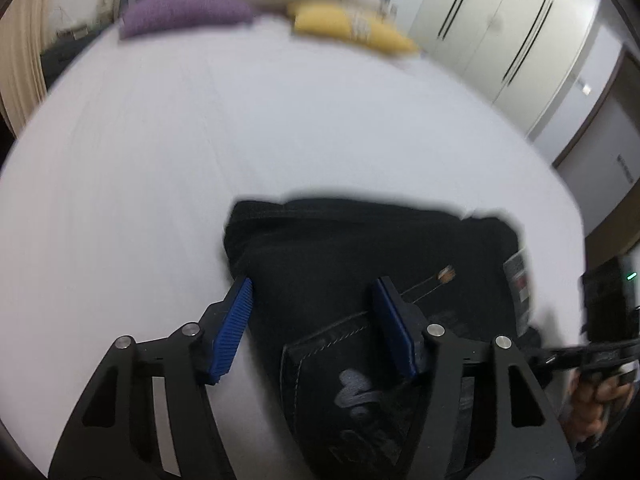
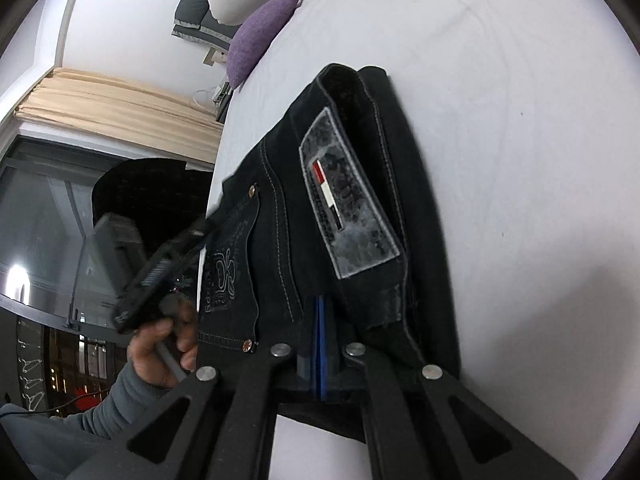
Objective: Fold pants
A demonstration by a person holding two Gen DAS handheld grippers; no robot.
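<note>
Black jeans (image 1: 360,256) lie folded into a compact bundle on a white bed (image 1: 240,128). My left gripper (image 1: 312,296) is open, its blue pads (image 1: 234,328) straddling the bundle's left edge just above the back pocket. In the right wrist view the jeans (image 2: 360,184) show a grey waistband patch (image 2: 348,196) and an embroidered pocket. My right gripper (image 2: 320,308) is shut on the jeans' near edge, blue pads pressed together on the cloth. The left gripper (image 2: 168,264) and the hand holding it show at the left of that view.
A purple cushion (image 1: 184,12), a yellow cushion (image 1: 352,28) and a white pillow lie at the bed's far end. White wardrobe doors (image 1: 500,28) stand to the right. A curtain (image 2: 112,100) and dark window are past the bed's left side.
</note>
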